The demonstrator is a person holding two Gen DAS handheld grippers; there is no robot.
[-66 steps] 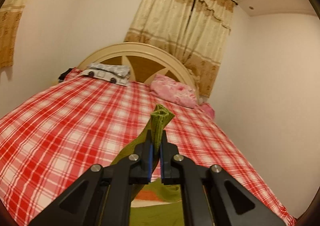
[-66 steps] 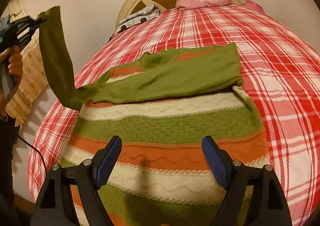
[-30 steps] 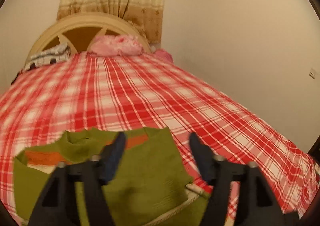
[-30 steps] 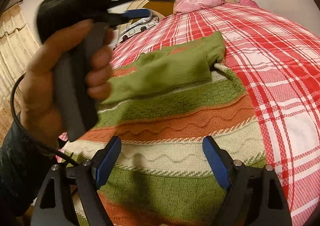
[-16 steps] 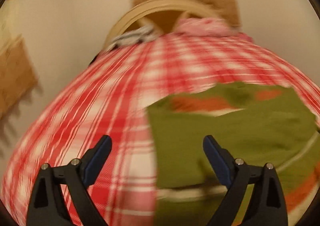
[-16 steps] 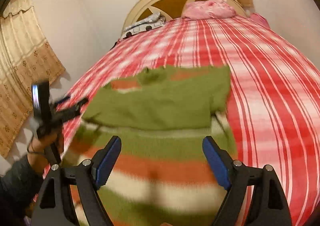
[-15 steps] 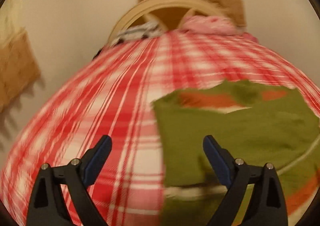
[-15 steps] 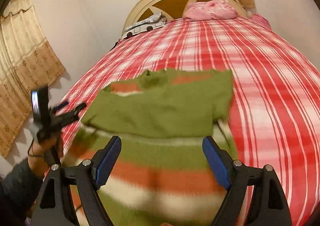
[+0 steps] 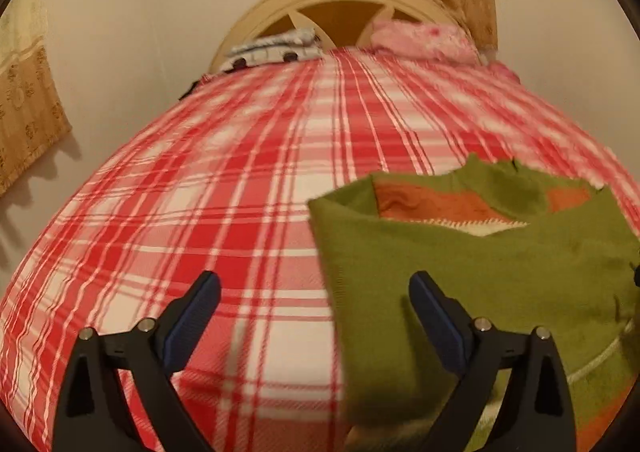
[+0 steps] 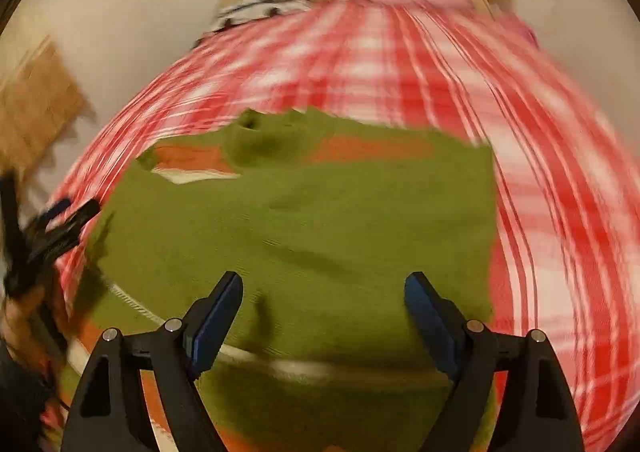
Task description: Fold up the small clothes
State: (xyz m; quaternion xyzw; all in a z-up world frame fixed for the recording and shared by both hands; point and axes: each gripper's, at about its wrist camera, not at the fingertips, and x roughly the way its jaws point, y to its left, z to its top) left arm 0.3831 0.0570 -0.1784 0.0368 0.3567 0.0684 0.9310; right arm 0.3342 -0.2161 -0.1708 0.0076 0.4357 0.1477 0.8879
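A green, orange and cream striped knit sweater (image 9: 480, 268) lies on the red plaid bed, both green sleeves folded across its chest. In the right wrist view the sweater (image 10: 312, 220) fills the middle, blurred by motion. My left gripper (image 9: 314, 304) is open and empty, low over the bedspread at the sweater's left edge. My right gripper (image 10: 323, 302) is open and empty, just above the folded sleeves. The left gripper also shows blurred at the left edge of the right wrist view (image 10: 44, 236).
The red plaid bedspread (image 9: 200, 192) covers the whole bed. A pink pillow (image 9: 420, 38) and a grey-white folded cloth (image 9: 272, 50) lie by the cream headboard (image 9: 340, 0). Walls and beige curtains (image 9: 28, 108) stand around the bed.
The left gripper let go of the green sleeve, which now lies folded across the sweater, then swung left of the sweater. The right gripper stayed open and moved forward over the sleeves.
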